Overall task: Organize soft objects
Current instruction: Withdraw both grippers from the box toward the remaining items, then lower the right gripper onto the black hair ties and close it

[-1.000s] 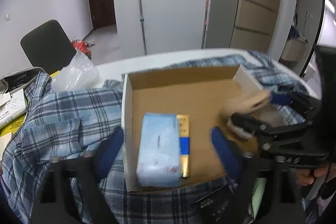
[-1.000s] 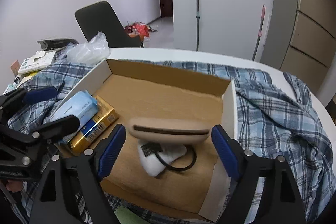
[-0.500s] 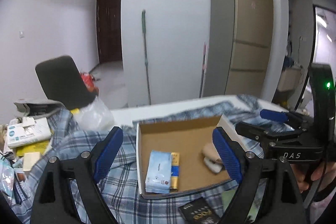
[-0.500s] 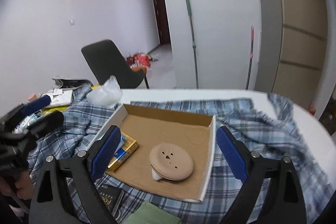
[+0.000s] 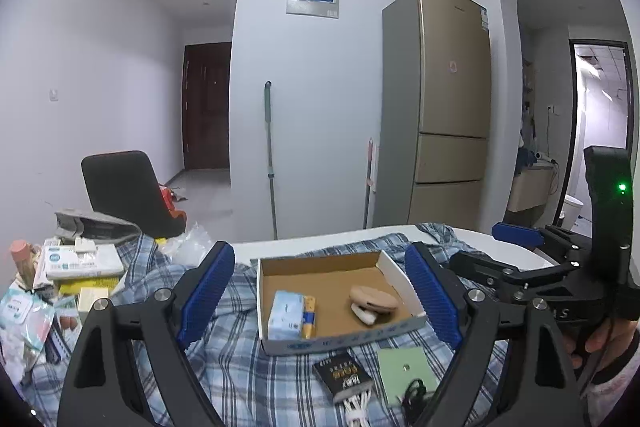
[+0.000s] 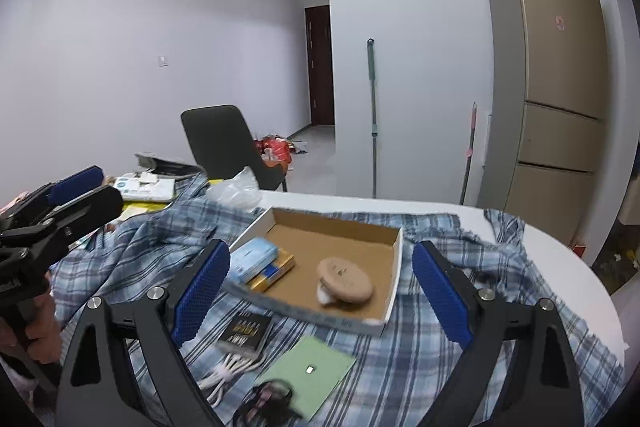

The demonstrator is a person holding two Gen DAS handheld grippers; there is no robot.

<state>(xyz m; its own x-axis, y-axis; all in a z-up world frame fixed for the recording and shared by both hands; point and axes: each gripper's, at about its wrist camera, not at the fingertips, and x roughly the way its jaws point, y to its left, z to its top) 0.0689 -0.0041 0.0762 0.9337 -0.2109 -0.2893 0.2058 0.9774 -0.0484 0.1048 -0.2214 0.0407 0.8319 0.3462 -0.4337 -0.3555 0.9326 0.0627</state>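
Both claws hang released and empty above a table draped in a plaid shirt [image 6: 460,259]. Just below the right gripper [image 6: 320,291], a cable bundle [image 6: 224,375] could snag on any low reach. Ahead, between the pads of the left gripper [image 5: 320,297], the cardboard box [image 5: 280,343] holds a tissue pack [image 5: 284,315] and a tan pouch [image 6: 346,283]; its raised walls block sideways entry. Open room lies overhead.
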